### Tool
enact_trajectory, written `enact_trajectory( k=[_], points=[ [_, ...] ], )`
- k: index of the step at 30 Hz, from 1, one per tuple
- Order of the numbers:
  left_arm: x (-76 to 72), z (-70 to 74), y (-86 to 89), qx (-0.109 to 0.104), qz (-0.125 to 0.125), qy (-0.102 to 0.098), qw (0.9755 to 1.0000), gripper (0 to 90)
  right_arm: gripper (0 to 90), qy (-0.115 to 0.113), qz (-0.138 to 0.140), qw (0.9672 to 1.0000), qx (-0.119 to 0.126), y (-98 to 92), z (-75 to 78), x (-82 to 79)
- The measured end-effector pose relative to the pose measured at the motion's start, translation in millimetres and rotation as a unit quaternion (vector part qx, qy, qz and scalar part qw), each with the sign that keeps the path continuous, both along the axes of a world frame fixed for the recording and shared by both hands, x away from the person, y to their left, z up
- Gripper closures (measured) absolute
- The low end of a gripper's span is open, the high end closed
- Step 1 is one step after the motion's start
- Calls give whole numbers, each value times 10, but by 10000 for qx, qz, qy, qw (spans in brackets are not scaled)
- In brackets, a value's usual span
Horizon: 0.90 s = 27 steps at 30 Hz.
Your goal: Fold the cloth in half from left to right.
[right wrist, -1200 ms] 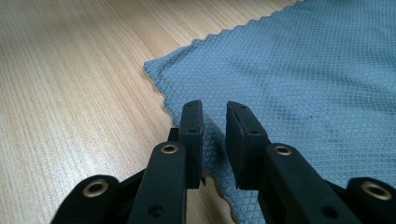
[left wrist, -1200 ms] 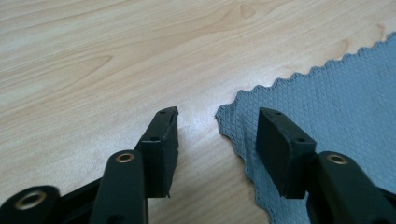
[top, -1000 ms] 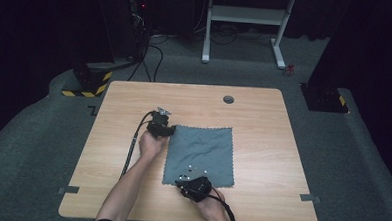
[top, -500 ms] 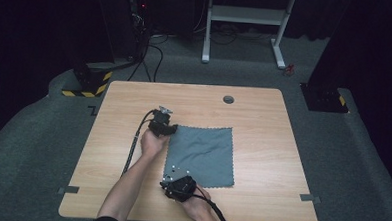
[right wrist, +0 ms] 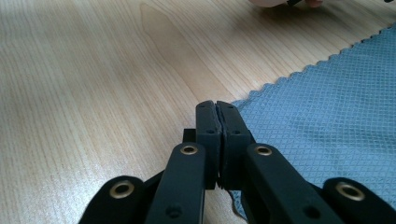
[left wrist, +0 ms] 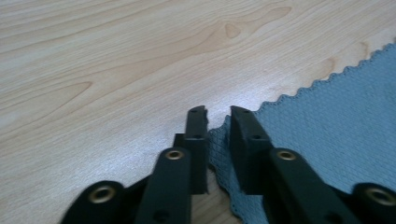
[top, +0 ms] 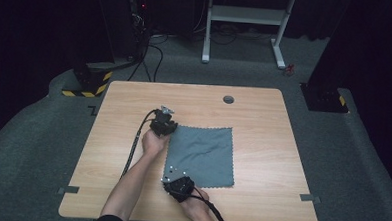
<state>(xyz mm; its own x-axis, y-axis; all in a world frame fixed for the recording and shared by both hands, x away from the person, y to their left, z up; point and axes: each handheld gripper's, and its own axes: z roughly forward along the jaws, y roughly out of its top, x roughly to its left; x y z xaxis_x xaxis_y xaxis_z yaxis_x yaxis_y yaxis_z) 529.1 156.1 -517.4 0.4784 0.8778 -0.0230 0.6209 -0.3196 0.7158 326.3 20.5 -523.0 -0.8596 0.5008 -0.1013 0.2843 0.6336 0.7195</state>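
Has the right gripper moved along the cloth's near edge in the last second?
Yes. The right gripper slid left along the near edge of the cloth to its near left corner, and its jaws have just closed on that corner.

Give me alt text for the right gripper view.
The right gripper has its two black jaws closed on the corner of a grey-blue cloth with a zigzag edge, lying flat on a light wooden table.
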Motion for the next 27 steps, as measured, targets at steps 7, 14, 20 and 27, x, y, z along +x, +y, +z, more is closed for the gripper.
enact_trajectory(
  k=[7,14,20,27],
  points=[
    [21,2,17,-213,41,134,9997,893,900,28,-43,10000,61,-7,13,-7],
    [29,48,73,-305,34,187,9994,896,900,-47,-66,9997,226,-68,90,-30],
    [11,112,122,-295,-20,149,9995,896,900,-91,-21,9996,283,-56,153,-51],
    [-6,179,217,-276,-71,155,9995,896,900,-94,65,9995,285,-6,227,-55]
  ],
)
